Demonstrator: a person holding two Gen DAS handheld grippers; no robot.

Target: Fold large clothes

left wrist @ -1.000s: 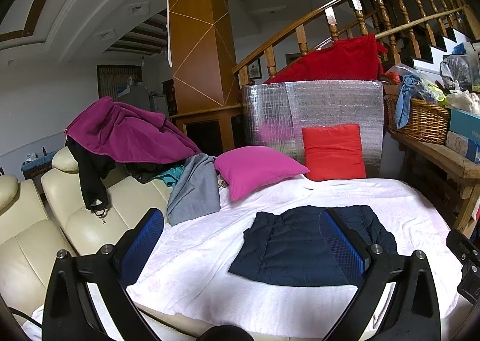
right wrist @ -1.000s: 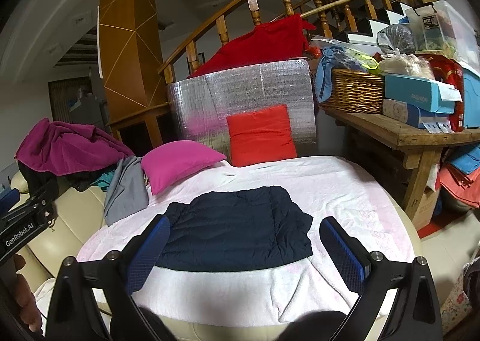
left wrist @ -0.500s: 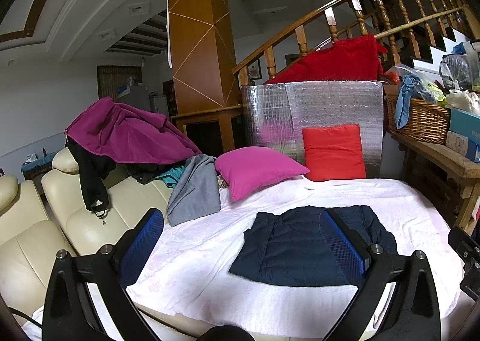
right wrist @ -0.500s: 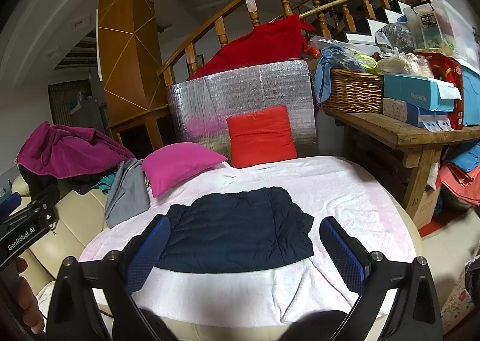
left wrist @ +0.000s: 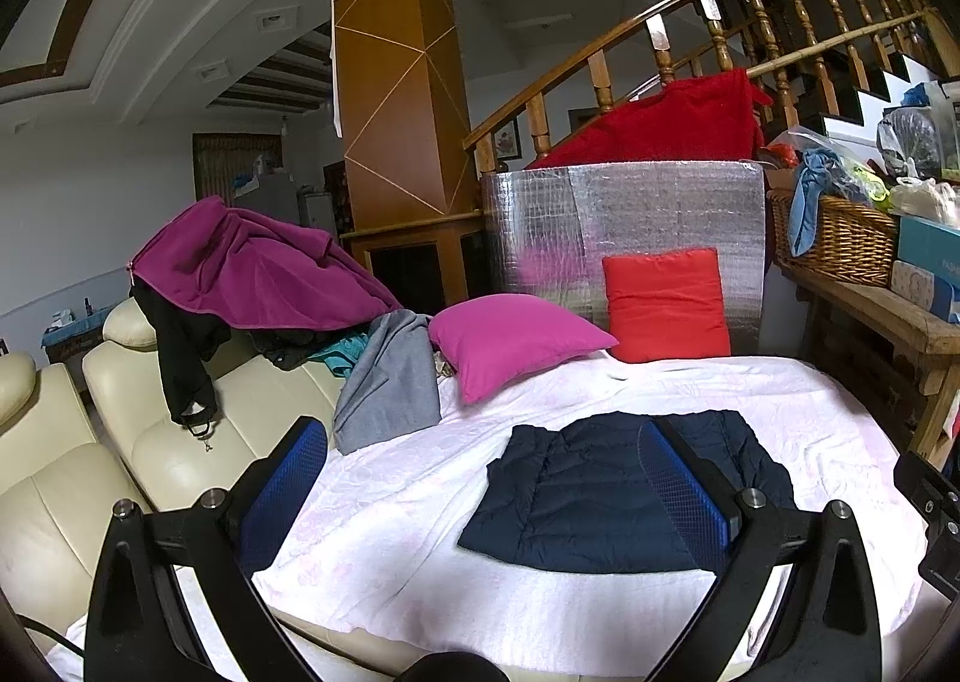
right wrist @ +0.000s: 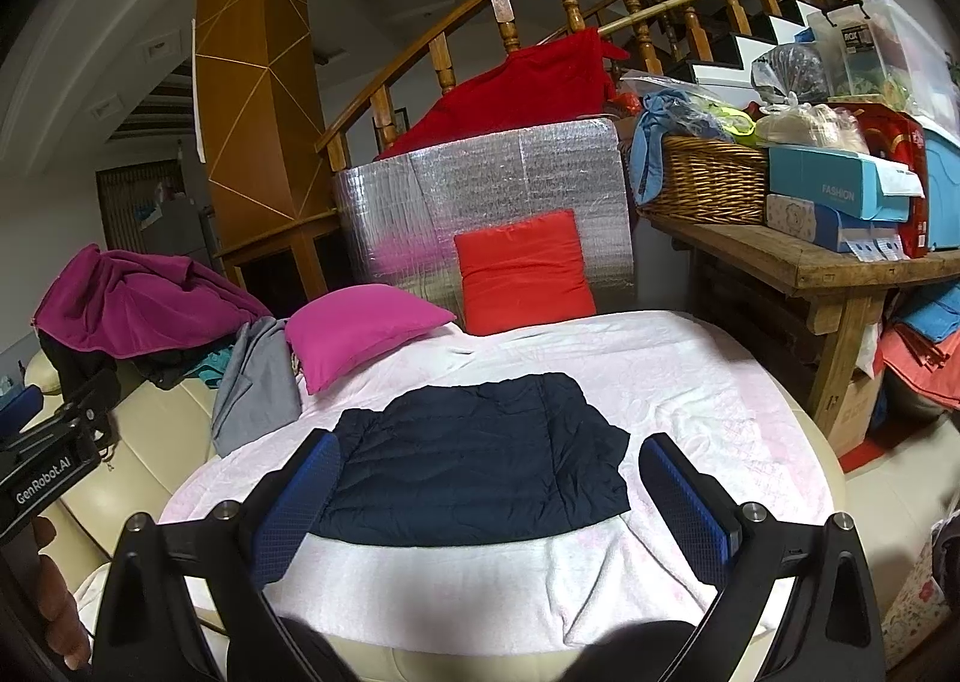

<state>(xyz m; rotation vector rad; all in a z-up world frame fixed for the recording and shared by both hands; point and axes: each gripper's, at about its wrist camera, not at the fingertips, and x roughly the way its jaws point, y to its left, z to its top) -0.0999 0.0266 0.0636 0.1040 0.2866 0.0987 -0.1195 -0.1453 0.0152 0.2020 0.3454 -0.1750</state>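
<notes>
I hold both tools above the near edge of the bed, and neither touches anything. My left hand-held gripper (left wrist: 483, 493) has its blue pads spread wide with nothing between them; my right hand-held gripper (right wrist: 489, 502) is spread the same way and carries nothing. Past the fingers, the navy puffer jacket (right wrist: 474, 457) lies folded flat on the pale pink blanket (right wrist: 690, 382) that covers the bed, near the middle and a little toward the near edge. In the right wrist view its right edge is rumpled. Toward the far left corner of the bed a magenta pillow (left wrist: 510, 337) rests just beside a grey garment (left wrist: 390, 388) that hangs over the left edge onto the cream sofa (left wrist: 156, 442). A purple fleece (left wrist: 252, 268) is heaped on the sofa back. At the far edge a red cushion (right wrist: 522, 271) leans against a silver foil panel (right wrist: 510, 184). To the right a wooden tabletop (right wrist: 798, 256) carries a wicker basket (right wrist: 702, 181) and boxes
</notes>
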